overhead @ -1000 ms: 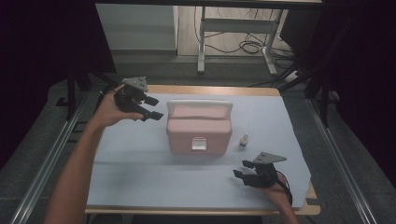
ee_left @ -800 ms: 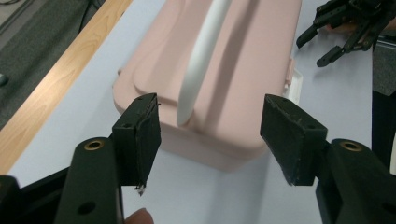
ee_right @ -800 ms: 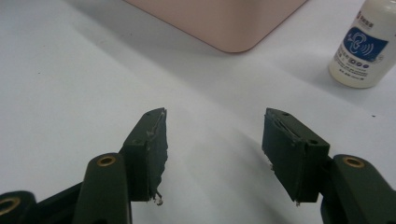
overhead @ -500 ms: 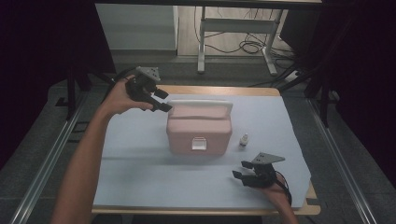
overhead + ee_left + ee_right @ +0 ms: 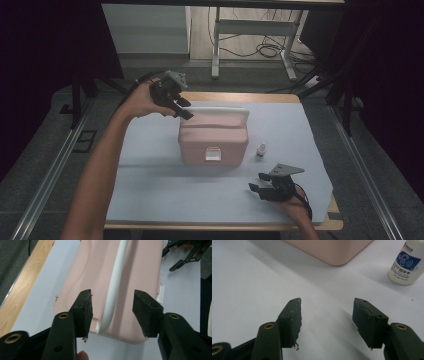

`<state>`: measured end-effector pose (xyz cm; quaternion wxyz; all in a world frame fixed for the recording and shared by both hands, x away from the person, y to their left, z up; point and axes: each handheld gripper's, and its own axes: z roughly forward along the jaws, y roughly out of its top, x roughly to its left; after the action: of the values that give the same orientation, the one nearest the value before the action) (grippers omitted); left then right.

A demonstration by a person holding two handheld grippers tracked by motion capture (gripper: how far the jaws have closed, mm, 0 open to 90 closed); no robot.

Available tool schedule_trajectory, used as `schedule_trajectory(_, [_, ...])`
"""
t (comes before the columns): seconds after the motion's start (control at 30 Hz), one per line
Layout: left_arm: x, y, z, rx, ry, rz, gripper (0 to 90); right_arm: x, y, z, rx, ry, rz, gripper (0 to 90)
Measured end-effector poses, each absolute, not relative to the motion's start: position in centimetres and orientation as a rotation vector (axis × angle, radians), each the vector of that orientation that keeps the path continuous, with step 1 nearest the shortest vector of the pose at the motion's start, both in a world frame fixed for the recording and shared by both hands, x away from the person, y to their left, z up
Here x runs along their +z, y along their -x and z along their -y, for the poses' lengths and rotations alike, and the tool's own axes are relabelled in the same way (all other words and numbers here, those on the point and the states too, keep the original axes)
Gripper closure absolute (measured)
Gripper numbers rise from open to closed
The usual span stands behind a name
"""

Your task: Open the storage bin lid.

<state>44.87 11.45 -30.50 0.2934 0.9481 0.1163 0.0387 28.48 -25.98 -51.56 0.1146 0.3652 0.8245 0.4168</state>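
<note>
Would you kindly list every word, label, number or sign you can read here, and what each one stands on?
Small white bottle: blue label with a white ear symbol; the lines of characters above and below it are too small and blurred to read.
Pink case: no text to be seen.

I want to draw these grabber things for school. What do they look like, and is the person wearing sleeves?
Each is black with two blocky, flat-faced jaws on arms dotted with brass-coloured rivets. The left gripper and the right gripper each carry a grey three-cornered plate on top, and a dark cable trails from each. No sleeves reach the forearms in the high view.
</note>
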Motion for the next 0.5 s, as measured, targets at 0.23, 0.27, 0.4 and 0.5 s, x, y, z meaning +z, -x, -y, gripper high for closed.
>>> schedule_trajectory(0.23, [-30.9, -45.2, -9.9, 0.104, -2.565, -0.282, 62.0, -51.7, -28.5, 26.0, 1.217, -1.074, -2.417, 40.5])
schedule_trajectory(0.27, [-31.0, -45.2, -9.8, 0.106, -2.571, -0.282, 63.3, -51.7, -28.5, 26.0, 1.216, -1.076, -2.418, 40.5])
schedule_trajectory(0.4, [-31.2, -45.2, -9.4, 0.121, -2.582, -0.267, 72.3, -51.7, -28.5, 26.0, 1.210, -1.076, -2.417, 40.6])
schedule_trajectory(0.5, [-31.2, -45.2, -9.4, 0.133, -2.587, -0.263, 77.5, -51.8, -28.6, 26.0, 1.207, -1.078, -2.416, 40.6])
